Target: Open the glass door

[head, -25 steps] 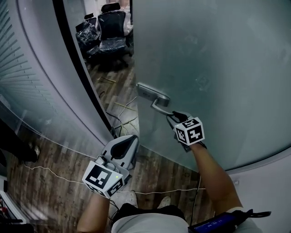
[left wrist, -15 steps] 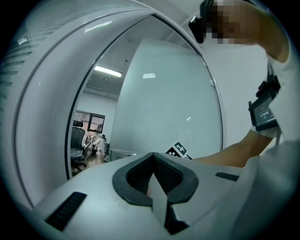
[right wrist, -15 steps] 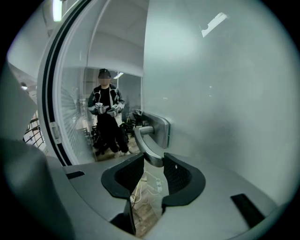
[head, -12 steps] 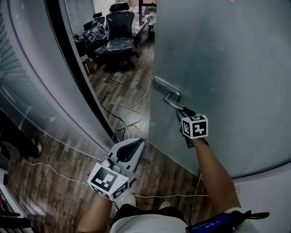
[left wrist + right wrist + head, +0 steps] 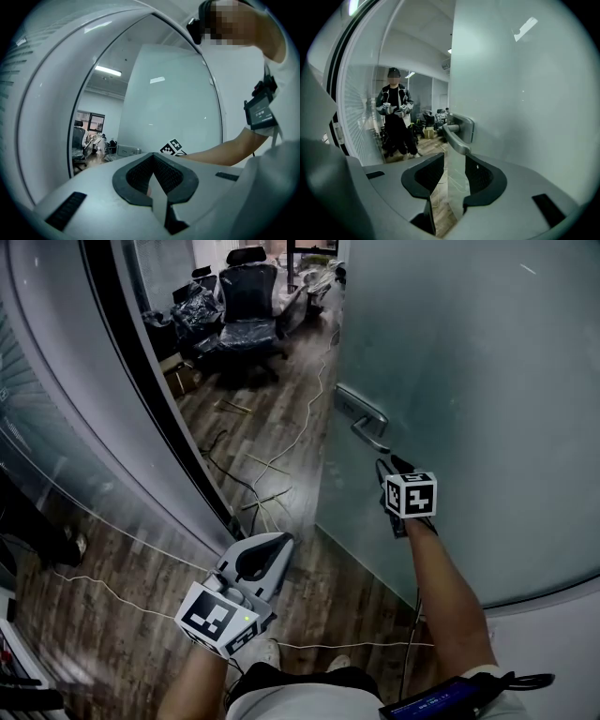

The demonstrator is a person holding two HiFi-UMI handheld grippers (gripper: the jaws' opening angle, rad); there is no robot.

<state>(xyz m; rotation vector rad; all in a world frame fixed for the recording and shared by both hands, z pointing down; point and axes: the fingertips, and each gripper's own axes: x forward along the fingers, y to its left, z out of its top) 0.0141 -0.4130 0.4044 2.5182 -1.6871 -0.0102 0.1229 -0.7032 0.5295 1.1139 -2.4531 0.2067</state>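
Glass door [image 5: 469, 381] ajar at 2 o'clock in the head view, right gripper [image 5: 386, 465] with jaws clamped on the tip of its lever handle [image 5: 364, 418], left gripper [image 5: 277, 540] at 7 o'clock, jaws closed together, empty.

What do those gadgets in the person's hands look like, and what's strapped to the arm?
The left gripper and right gripper are smooth light-grey wedge-shaped shells, each ending in two jaws lined with dark ribbed pads. A cube with black-and-white square markers sits behind each. The person wears a white short-sleeved top and a black armband device on the right upper arm.
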